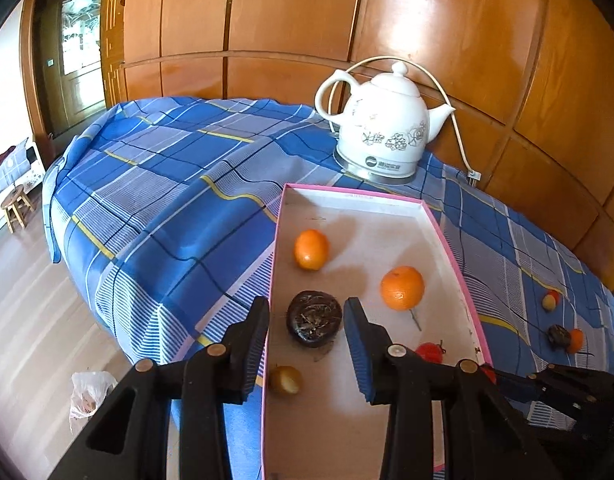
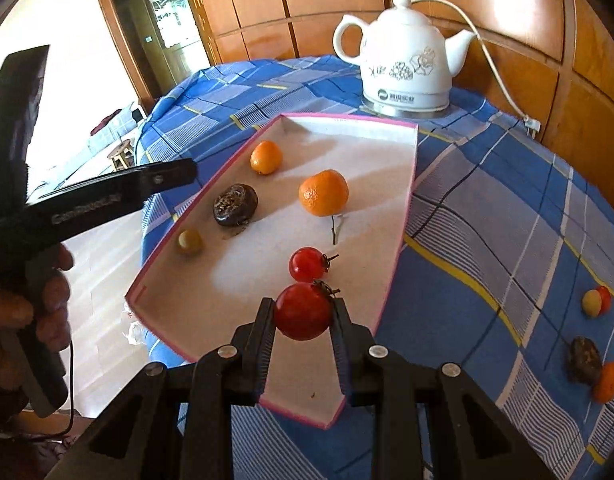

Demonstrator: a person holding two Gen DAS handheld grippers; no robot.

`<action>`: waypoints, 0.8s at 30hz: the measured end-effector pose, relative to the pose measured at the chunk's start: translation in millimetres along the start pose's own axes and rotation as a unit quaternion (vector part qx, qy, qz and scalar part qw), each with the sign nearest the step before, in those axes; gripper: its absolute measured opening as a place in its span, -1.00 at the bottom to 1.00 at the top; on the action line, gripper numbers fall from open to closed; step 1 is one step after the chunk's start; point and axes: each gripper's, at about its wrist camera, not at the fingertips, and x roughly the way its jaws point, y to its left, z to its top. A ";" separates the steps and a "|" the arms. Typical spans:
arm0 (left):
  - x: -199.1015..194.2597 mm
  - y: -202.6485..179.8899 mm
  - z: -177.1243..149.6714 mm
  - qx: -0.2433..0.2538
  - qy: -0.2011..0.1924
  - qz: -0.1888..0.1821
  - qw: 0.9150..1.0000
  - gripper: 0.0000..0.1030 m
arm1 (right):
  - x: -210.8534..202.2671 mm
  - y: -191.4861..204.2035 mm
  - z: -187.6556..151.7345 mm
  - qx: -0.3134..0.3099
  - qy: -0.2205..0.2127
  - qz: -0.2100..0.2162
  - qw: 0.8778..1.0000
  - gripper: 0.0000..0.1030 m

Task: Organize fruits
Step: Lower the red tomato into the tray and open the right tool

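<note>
A white tray with a pink rim (image 1: 347, 192) lies on the blue checked cloth. In it are two oranges (image 2: 324, 193) (image 2: 266, 157), a dark brown fruit (image 2: 235, 204), a small yellow-green fruit (image 2: 190, 241) and a red tomato (image 2: 307, 264). My right gripper (image 2: 303, 308) is shut on a second red tomato (image 2: 303, 314) just above the tray's near end. My left gripper (image 1: 307, 306) is open over the tray's left side. The dark brown fruit (image 1: 314, 318) shows through its gap, lying on the tray floor, untouched by the pads.
A white ceramic kettle (image 1: 383, 132) with a cord stands behind the tray by the wooden wall. More small fruits lie on the cloth at the right: a yellow and red pair (image 2: 595, 302), a dark one (image 2: 585, 360), an orange (image 2: 607, 388). A hand (image 2: 47, 308) holds the left gripper's handle.
</note>
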 end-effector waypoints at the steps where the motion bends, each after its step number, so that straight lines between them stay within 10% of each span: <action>1: 0.2 -0.4 -0.4 0.000 0.000 -0.001 1.000 -0.24 | 5.2 -1.1 0.6 0.001 0.006 -0.006 1.000 -0.47; 24: -4.4 -25.6 -9.7 0.036 -0.004 -0.015 0.999 -0.21 | -10.4 0.8 -1.8 0.016 -0.033 -0.045 0.998 -0.44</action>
